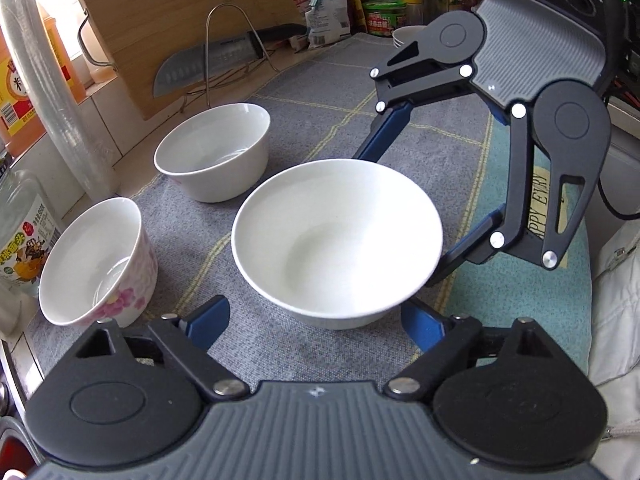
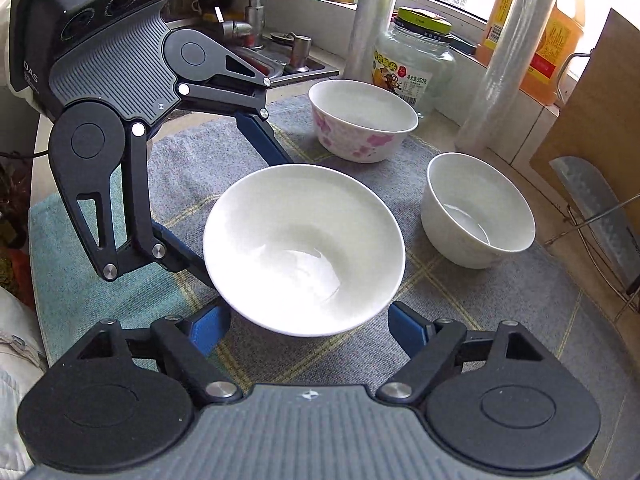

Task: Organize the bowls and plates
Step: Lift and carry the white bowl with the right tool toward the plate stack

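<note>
Looking down both wrist cams here: the wide bowl point(image 1: 336, 240) sits upright in the middle of the grey mat point(image 1: 320, 92), and both grippers are on it from opposite sides. The left gripper point(image 1: 316, 308) straddles the near side of it in its own view, one blue finger point(image 1: 212, 320) on each side, low under the rim. The right gripper point(image 2: 310, 310) does the same from across. In each cam you can see the other gripper's fingers slipping in under the rim on the far side.

So both sets of jaws are partly spread with the bowl between them. Honestly I can't tell if the pads are actually squeezing it or just sitting close, since the rim hides the contact spots. The bowl's foot looks like it's on the mat.

Other stuff: a floral bowl point(image 1: 96, 264) and a small bowl point(image 1: 212, 152) stand apart from each other behind the wide one, both upright. A cutting board point(image 1: 180, 20) leans at the back with a knife point(image 1: 208, 62) in front of it, and a glass jar point(image 2: 416, 68) stands just beyond the floral bowl.
</note>
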{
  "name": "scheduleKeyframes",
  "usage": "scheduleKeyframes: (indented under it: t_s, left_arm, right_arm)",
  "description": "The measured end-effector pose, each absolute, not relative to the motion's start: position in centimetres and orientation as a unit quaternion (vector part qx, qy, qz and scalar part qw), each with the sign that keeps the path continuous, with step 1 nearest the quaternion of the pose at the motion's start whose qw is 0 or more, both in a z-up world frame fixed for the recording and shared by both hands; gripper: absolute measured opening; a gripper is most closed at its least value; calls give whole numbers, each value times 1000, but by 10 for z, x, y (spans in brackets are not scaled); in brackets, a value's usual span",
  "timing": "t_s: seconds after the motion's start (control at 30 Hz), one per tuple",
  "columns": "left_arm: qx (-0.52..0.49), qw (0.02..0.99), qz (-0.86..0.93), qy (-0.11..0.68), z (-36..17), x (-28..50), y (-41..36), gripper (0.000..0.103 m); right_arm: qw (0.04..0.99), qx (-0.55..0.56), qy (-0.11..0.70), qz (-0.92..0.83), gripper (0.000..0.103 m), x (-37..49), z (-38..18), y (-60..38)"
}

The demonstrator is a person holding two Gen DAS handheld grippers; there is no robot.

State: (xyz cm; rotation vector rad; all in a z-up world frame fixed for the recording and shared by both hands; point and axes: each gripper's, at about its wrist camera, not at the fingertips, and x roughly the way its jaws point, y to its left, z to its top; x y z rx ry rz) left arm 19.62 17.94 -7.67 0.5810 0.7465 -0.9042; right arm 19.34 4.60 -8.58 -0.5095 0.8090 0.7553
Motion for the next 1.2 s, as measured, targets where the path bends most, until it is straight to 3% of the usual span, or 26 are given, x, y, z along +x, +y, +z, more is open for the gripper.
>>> scheduleKeyframes:
  t_s: [0.33, 1.2]
  left_arm:
    - [274, 776, -456, 338, -77, 201, 176, 84]
    - [281, 778, -455, 331, -64, 181, 152, 84]
  right_arm:
    - [816, -243, 383, 359, 86, 192, -81, 47]
    - [826, -250, 373, 341, 86, 167, -68, 29]
